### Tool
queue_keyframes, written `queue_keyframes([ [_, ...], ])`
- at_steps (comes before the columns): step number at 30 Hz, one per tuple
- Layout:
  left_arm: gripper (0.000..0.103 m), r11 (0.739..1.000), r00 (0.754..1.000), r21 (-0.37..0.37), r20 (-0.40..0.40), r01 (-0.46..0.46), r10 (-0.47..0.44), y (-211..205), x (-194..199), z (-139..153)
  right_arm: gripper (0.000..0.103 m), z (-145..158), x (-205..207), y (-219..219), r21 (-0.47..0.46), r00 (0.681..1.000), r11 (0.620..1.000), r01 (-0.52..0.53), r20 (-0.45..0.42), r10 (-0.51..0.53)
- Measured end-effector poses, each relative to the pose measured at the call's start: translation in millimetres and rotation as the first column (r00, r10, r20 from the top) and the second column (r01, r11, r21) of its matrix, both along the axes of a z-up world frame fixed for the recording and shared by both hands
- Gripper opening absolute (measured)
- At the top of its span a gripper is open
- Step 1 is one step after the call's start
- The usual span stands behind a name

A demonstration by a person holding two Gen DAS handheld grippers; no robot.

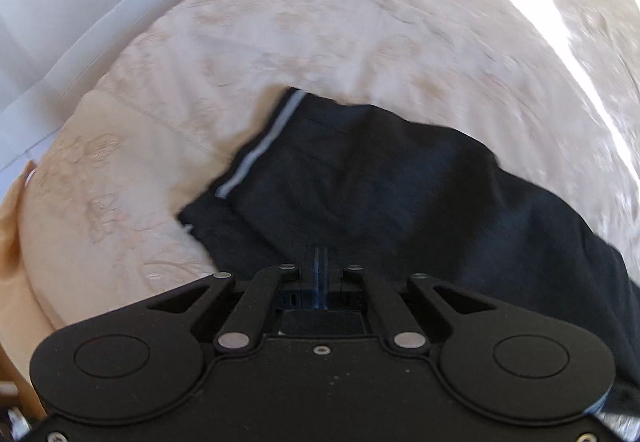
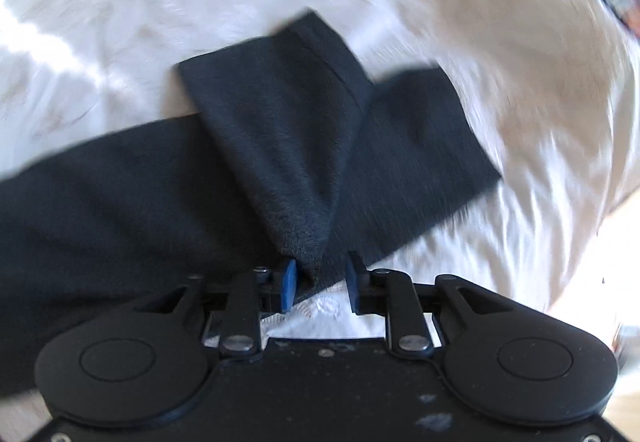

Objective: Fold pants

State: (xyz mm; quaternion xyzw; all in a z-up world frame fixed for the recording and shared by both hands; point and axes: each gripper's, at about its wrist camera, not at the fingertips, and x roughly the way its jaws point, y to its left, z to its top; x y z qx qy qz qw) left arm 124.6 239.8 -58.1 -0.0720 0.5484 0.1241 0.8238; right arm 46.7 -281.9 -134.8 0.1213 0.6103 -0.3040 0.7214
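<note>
Pants (image 1: 380,178) sit pinched in my closed left gripper (image 1: 320,266); my right gripper (image 2: 320,278) gapes narrowly, 1 pad (image 2: 289,282) touching cloth.

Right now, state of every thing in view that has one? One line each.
left gripper: shut on pants, fabric pinched between the pads.
right gripper: open, pads apart around a cloth fold.
pants: partly folded, one leg end lying across the other.
bedspread: spread under the pants, rumpled.

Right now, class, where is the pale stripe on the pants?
In the left wrist view, the stripe runs along the pants' left edge, beside the cream bedspread.
</note>
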Motion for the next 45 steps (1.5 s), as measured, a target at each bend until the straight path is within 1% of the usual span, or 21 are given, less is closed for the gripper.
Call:
queue_keyframes([
  [2, 0.009, 0.997, 0.997, -0.010, 0.004, 0.080, -0.080, -25.1, 0.9, -0.3, 0.026, 3.3, -0.5, -4.8, 0.012, 0.998, 0.998, 0.058, 0.021, -0.058],
  [4, 0.011, 0.983, 0.983, -0.019, 0.014, 0.181, -0.181, -52.9, 2.9, -1.4, 0.028, 6.2, -3.2, -14.8, 0.087, 0.990, 0.990, 0.113, 0.075, -0.119],
  [5, 0.012, 0.972, 0.972, -0.020, 0.015, 0.236, -0.236, -67.0, 4.0, -3.2, 0.024, 7.8, -6.9, -25.4, 0.145, 0.981, 0.979, 0.141, 0.116, -0.158],
  [7, 0.013, 0.945, 0.945, -0.014, 0.021, 0.327, -0.326, -94.5, 4.0, -6.0, 0.027, 10.5, -16.6, -46.7, 0.198, 0.955, 0.958, 0.209, 0.169, -0.243],
  [8, 0.013, 0.931, 0.930, -0.010, 0.023, 0.366, -0.366, -107.0, 3.1, -7.4, 0.029, 10.6, -20.0, -60.1, 0.219, 0.943, 0.946, 0.239, 0.179, -0.280],
  [10, 0.013, 0.896, 0.896, -0.012, 0.018, 0.443, -0.443, -130.5, -0.6, -11.1, 0.026, 7.2, -25.6, -85.4, 0.276, 0.925, 0.915, 0.293, 0.161, -0.345],
  [11, 0.014, 0.877, 0.877, -0.017, 0.012, 0.480, -0.480, -141.2, -3.2, -13.0, 0.027, 9.9, -25.9, -90.9, 0.248, 0.925, 0.921, 0.302, 0.159, -0.346],
  [12, 0.016, 0.859, 0.859, -0.017, 0.003, 0.512, -0.512, -151.8, -5.9, -15.3, 0.033, 16.1, -21.5, -89.2, 0.165, 0.939, 0.948, 0.271, 0.169, -0.298],
  [14, 0.016, 0.832, 0.832, -0.013, -0.014, 0.555, -0.555, -171.2, -10.8, -16.8, 0.035, 26.2, -4.0, -73.3, -0.005, 0.984, 0.995, 0.098, 0.147, -0.096],
  [16, 0.016, 0.814, 0.814, -0.015, -0.025, 0.580, -0.581, -184.5, -16.3, -18.0, 0.035, 31.9, 9.7, -54.5, -0.089, 0.988, 0.995, -0.047, 0.145, 0.059],
  [18, 0.016, 0.813, 0.812, -0.014, -0.039, 0.582, -0.582, -193.7, -20.6, -18.9, 0.033, 34.5, 23.7, -36.4, -0.122, 0.972, 0.982, -0.145, 0.169, 0.165],
  [20, 0.016, 0.822, 0.821, -0.023, -0.051, 0.568, -0.569, -196.0, -23.2, -19.4, 0.033, 31.1, 41.5, -14.6, -0.170, 0.941, 0.952, -0.256, 0.180, 0.285],
  [24, 0.016, 0.845, 0.843, -0.023, -0.070, 0.534, -0.534, -201.5, -27.8, -19.1, 0.031, 9.9, 78.7, 29.5, -0.260, 0.844, 0.843, -0.471, 0.145, 0.517],
  [27, 0.016, 0.855, 0.852, -0.014, -0.083, 0.518, -0.517, -205.4, -32.1, -18.7, 0.028, -17.5, 101.5, 55.8, -0.316, 0.783, 0.752, -0.578, 0.046, 0.621],
  [29, 0.016, 0.860, 0.856, -0.011, -0.088, 0.510, -0.509, -208.0, -35.0, -18.3, 0.028, -38.5, 112.2, 62.9, -0.322, 0.762, 0.719, -0.616, -0.015, 0.647],
  [31, 0.016, 0.863, 0.859, -0.006, -0.094, 0.505, -0.503, -211.5, -36.9, -17.5, 0.026, -53.4, 119.2, 61.6, -0.299, 0.766, 0.722, -0.625, -0.054, 0.641],
  [32, 0.016, 0.863, 0.858, -0.005, -0.097, 0.506, -0.504, -213.3, -38.7, -17.2, 0.022, -59.5, 119.8, 58.7, -0.292, 0.767, 0.723, -0.627, -0.067, 0.638],
  [34, 0.016, 0.857, 0.853, -0.007, -0.092, 0.515, -0.513, -218.1, -41.3, -15.9, 0.003, -59.9, 120.2, 52.1, -0.285, 0.759, 0.716, -0.637, -0.073, 0.647],
  [35, 0.016, 0.852, 0.849, -0.010, -0.086, 0.523, -0.522, -220.7, -42.6, -15.8, 0.003, -56.5, 119.4, 47.5, -0.280, 0.763, 0.723, -0.632, -0.065, 0.643],
  [42, 0.016, 0.774, 0.774, -0.066, -0.033, 0.630, -0.632, -252.6, -55.4, -16.4, 0.004, 29.9, 99.3, -30.7, -0.261, 0.858, 0.861, -0.436, 0.168, 0.485],
  [45, 0.020, 0.727, 0.727, -0.003, -0.011, 0.687, -0.687, -272.6, -65.0, -19.0, 0.004, 58.0, 88.5, -68.7, -0.275, 0.885, 0.900, -0.339, 0.232, 0.404],
])
